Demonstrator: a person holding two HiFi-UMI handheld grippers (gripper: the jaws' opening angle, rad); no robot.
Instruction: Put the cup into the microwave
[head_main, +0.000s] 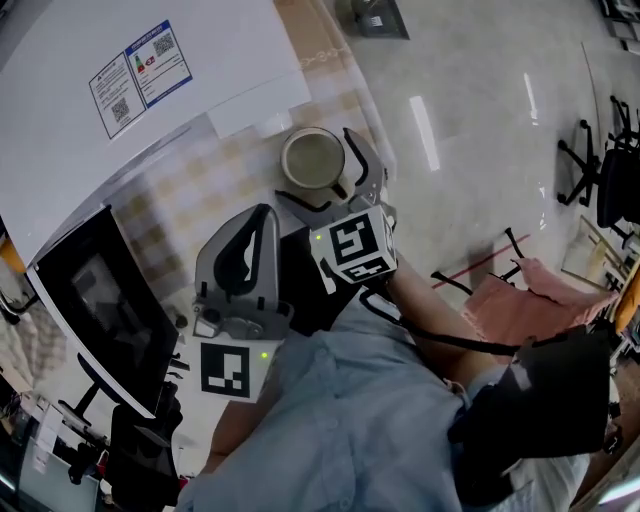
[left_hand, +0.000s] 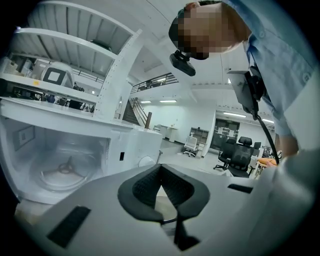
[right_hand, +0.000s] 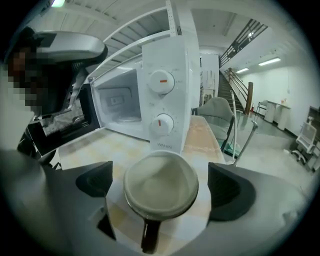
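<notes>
The right gripper (right_hand: 162, 189) is standing spread wide around a cream ceramic cup with a dark handle (right_hand: 161, 182). Its dark pads (right_hand: 231, 192) are sitting clear of the cup's sides, and the handle is pointing back toward the camera. The cup is resting upright on the pale checked tabletop (right_hand: 100, 145), near its edge, just in front of the dial panel of the white microwave (right_hand: 167, 100), whose door is hanging open. The left gripper (left_hand: 169, 217) is holding its jaws pressed together, pinching nothing.
</notes>
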